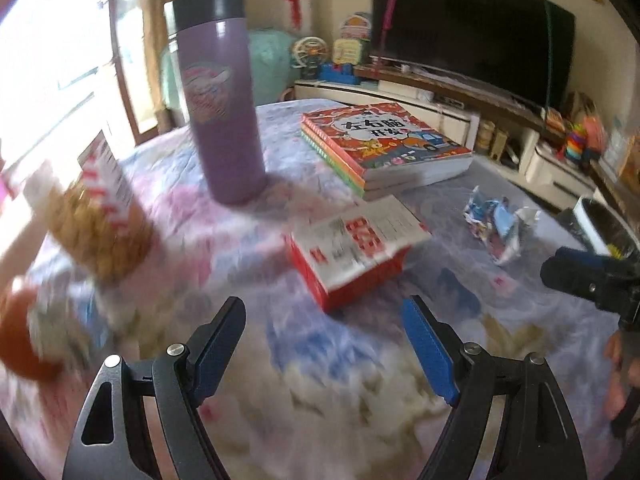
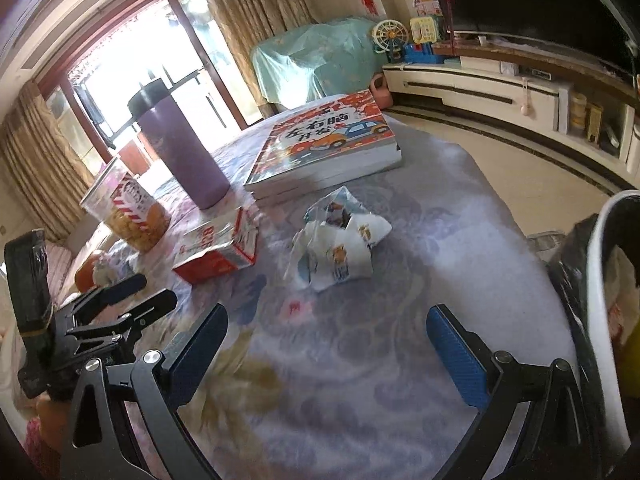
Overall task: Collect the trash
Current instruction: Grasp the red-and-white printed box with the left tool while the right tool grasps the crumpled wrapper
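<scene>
Blue ribbed pads on black arms: my left hand-held gripper (image 1: pixel 324 344) stands wide open with nothing between the pads, only the floral cloth of the surface (image 1: pixel 360 360) below it. My right hand-held gripper (image 2: pixel 328 344) is likewise spread wide and empty, over the same cloth. Nearest to the left one lies a red and white carton (image 1: pixel 356 252) flat on the cloth, just beyond the fingertips. The task's thing, a crumpled white and blue wrapper (image 2: pixel 340 240), lies on the cloth ahead of my right hand-held gripper, apart from both pads, between the carton and the far right edge of the surface; in the left view it sits to the right of the carton. Behind the carton a purple flask (image 1: pixel 224 100) with a dark lid stands upright. To its right is a stack of picture books (image 1: pixel 384 144), lying flat. At the left a clear snack jar (image 2: pixel 128 212) with a red striped label stands near the flask; the left view blurs it. An orange rounded object (image 2: pixel 86 272) lies near the jar; I cannot tell what it is. At the right edge of the right view a white-rimmed bin with a dark liner (image 2: pixel 600 264) stands beside the surface.
</scene>
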Motion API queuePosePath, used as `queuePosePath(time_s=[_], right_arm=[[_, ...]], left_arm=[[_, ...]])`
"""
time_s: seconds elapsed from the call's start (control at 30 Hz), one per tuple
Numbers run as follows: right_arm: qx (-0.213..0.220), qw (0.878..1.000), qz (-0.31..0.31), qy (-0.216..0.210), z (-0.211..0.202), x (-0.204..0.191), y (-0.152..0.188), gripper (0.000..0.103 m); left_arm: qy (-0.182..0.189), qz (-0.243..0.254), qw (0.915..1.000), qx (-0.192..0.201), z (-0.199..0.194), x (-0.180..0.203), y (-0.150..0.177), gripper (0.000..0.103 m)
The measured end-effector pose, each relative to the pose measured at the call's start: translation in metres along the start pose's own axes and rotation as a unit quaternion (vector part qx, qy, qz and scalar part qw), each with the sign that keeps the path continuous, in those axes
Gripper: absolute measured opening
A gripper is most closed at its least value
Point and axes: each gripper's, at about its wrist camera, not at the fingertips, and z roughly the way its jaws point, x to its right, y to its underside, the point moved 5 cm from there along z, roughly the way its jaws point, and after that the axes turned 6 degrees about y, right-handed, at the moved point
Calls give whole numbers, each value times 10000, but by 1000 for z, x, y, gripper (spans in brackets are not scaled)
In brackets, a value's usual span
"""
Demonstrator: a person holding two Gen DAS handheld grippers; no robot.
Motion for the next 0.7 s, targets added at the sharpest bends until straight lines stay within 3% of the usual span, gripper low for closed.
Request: queuePosePath(time_s=[0.3, 0.47, 0.57, 0.63, 0.7], right_arm=[[-78, 9998, 132, -100, 24, 5, -17, 101], [-74, 9999, 124, -93, 30, 5, -22, 99], [-52, 9999, 112, -38, 31, 7, -22, 81], [-94, 9999, 135, -21, 32, 8, -22, 62], [-102, 9998, 159, -27, 32, 10, -21, 51]], left_arm=[[463, 442, 9969, -462, 54, -10, -22, 83], [543, 672, 9954, -415, 66, -3, -31, 83], [468, 794, 9953, -292, 67, 3, -33, 81], [346, 952, 9945, -259, 68, 9, -30, 66], [196, 1076, 9937, -253, 66, 14, -25, 65]])
